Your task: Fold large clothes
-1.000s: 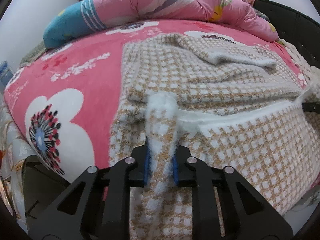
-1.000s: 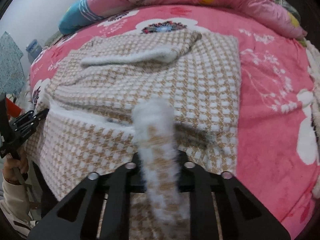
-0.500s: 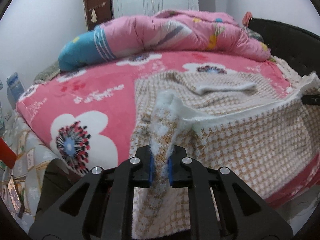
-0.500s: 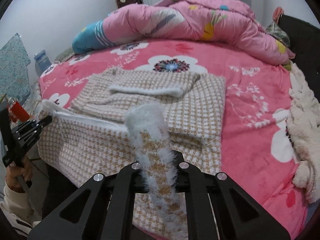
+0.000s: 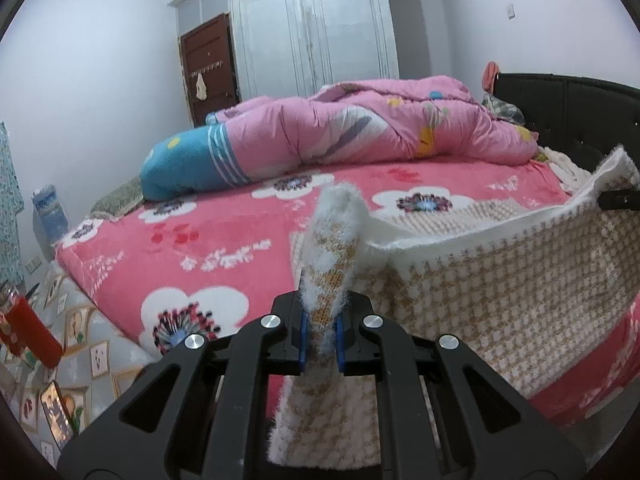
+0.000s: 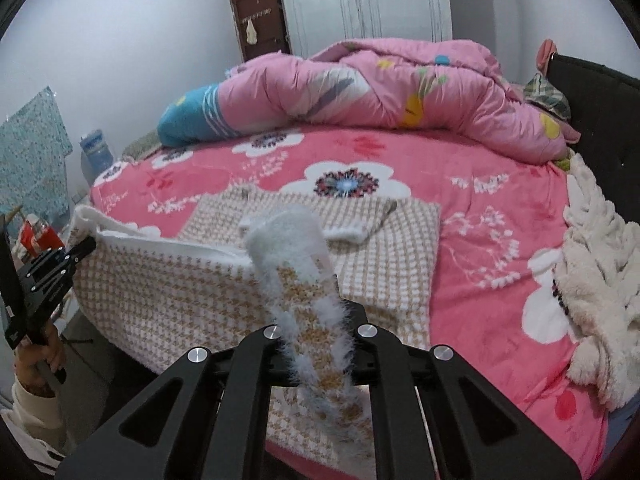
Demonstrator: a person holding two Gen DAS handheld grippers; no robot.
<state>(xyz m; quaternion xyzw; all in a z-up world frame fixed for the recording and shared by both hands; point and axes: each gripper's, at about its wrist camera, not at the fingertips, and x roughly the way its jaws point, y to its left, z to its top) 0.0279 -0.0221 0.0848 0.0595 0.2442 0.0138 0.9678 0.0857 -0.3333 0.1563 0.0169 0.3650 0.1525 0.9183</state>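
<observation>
A fuzzy beige-and-white checked sweater (image 5: 472,292) (image 6: 168,300) lies partly folded on the pink flowered bed (image 5: 192,248) (image 6: 496,200). Its near hem is lifted off the bed and stretched between my two grippers. In the left wrist view my left gripper (image 5: 320,336) is shut on the hem's left corner, and the right gripper's tip (image 5: 618,199) shows at the far right, holding the other corner. In the right wrist view my right gripper (image 6: 316,340) is shut on its corner of the hem. The left gripper (image 6: 48,272) is at the far left, held in a hand.
A rolled pink and blue quilt (image 5: 360,128) (image 6: 360,84) lies along the far side of the bed. A white fluffy garment (image 6: 600,280) sits on the bed's right side by the black headboard (image 5: 568,112). Red objects (image 5: 24,328) stand on the floor at left.
Both grippers have risen and tilted up with the sweater's hem, lifting it off the bed into a taut raised edge. Wardrobe and walls have come into view.
</observation>
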